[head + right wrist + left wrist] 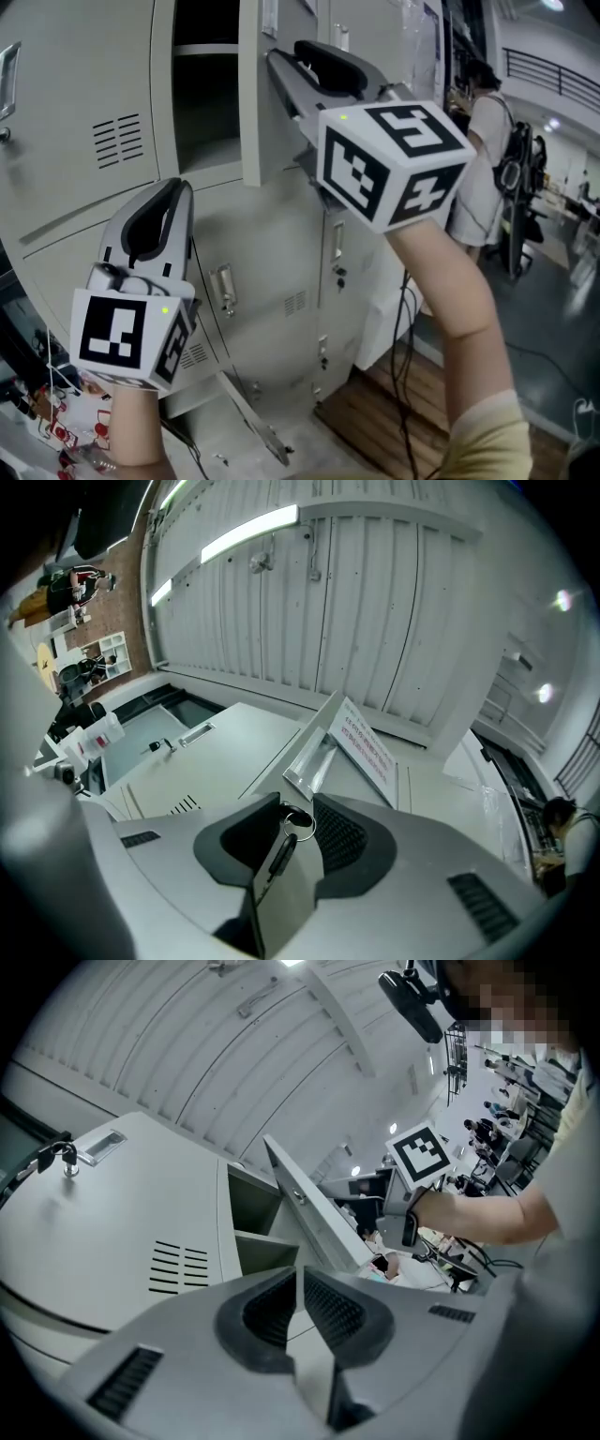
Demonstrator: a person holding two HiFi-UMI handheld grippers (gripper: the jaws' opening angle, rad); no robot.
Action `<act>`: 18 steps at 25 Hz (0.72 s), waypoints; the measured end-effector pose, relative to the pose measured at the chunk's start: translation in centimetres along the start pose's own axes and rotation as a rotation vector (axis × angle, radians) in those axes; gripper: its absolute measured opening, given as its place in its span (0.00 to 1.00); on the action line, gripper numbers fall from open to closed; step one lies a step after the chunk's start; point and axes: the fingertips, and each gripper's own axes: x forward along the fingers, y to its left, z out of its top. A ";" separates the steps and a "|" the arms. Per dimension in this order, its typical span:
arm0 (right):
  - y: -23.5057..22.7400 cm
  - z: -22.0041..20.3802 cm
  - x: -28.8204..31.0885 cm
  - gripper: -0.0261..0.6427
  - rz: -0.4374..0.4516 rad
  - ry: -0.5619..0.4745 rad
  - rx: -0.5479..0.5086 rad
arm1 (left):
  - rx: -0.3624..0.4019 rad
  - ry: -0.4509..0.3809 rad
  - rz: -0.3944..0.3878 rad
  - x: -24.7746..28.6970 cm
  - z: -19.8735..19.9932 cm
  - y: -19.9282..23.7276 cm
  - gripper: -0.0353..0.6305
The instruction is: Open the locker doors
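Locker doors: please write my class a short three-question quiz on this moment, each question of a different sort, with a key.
1. True or false: the left gripper has its jaws wide apart.
2. What sits between the jaws of the right gripper? A a bottle; B the edge of the open door; C a cable.
3. Fill in: a ___ dangles against that door, between the right jaws.
Key: 1 false, they are together; 2 B; 3 key.
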 end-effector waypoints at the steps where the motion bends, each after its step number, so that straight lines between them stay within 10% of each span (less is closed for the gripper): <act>1: -0.6 0.2 -0.8 0.18 -0.006 -0.003 0.001 | 0.001 -0.004 -0.002 0.0 0.3 -0.6 0.06; 18: -9.7 0.6 -7.8 0.19 -0.136 0.049 0.007 | -0.032 -0.031 -0.057 2.2 2.8 -8.1 0.06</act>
